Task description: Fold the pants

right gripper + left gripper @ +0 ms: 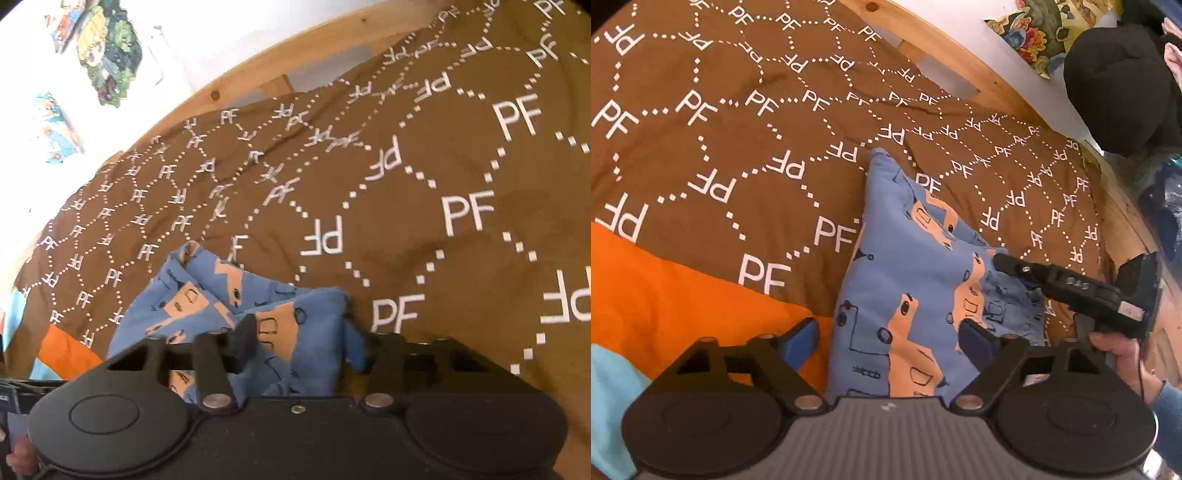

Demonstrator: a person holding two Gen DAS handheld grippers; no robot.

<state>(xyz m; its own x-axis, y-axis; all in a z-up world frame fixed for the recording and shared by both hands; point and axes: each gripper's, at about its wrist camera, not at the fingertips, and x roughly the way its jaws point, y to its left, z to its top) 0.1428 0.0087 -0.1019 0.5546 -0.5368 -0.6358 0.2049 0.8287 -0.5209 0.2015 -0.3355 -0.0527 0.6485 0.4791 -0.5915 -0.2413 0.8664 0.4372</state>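
Left wrist view: you're working on a bed, covered by a brown duvet (746,122) printed all over with white "PF" letters joined by dotted lines; some of the letters read upside down or mirrored. An orange panel (683,295) and a light blue patch (609,387) of the cover sit just left of your left hand-held gripper (890,339). Beyond the bedding runs the wooden bed frame (960,62), then a white wall with colourful cartoon pictures (107,55) on it. A dark rounded thing (1119,88) sits far right; can't tell what it is.

The pants (908,266), blue with tan vehicle prints, lie folded on the duvet straight ahead of your left hand-held gripper, whose blue-padded fingers are spread wide: one off the cloth's left edge, one over the cloth.

Your right hand-held gripper (299,339) comes in from the right side, fingers apart with bunched-up pants fabric between them. The right finger is hidden by cloth, so I can't tell if it's actually pinching.
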